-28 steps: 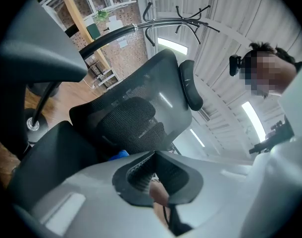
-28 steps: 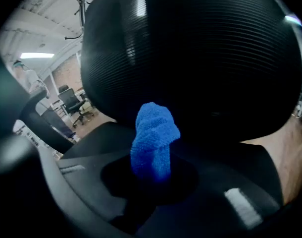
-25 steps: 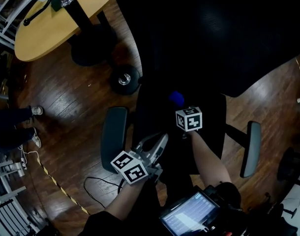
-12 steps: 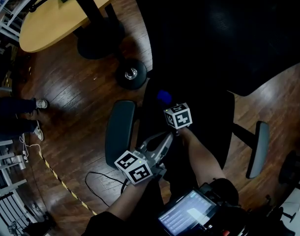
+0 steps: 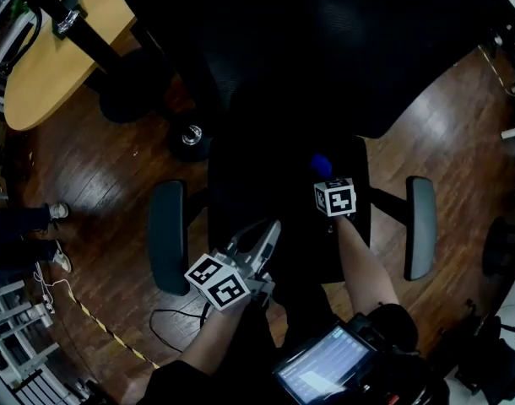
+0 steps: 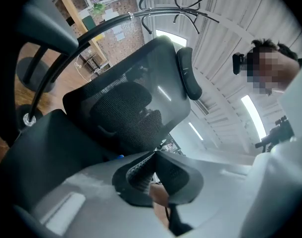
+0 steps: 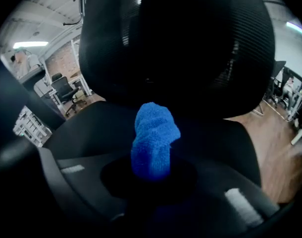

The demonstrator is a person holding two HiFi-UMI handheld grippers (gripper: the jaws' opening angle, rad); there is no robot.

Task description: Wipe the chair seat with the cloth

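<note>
Head view — cloth over seat, flanking armrests, table

Wood floor and furnishings
Table far left, shoes left, tablet near, coat rack far.

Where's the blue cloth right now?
The blue cloth is clamped in the right tool, bunched up out of its jaws above the chair seat, toward the seat's right side in the head view, facing the backrest.
</note>
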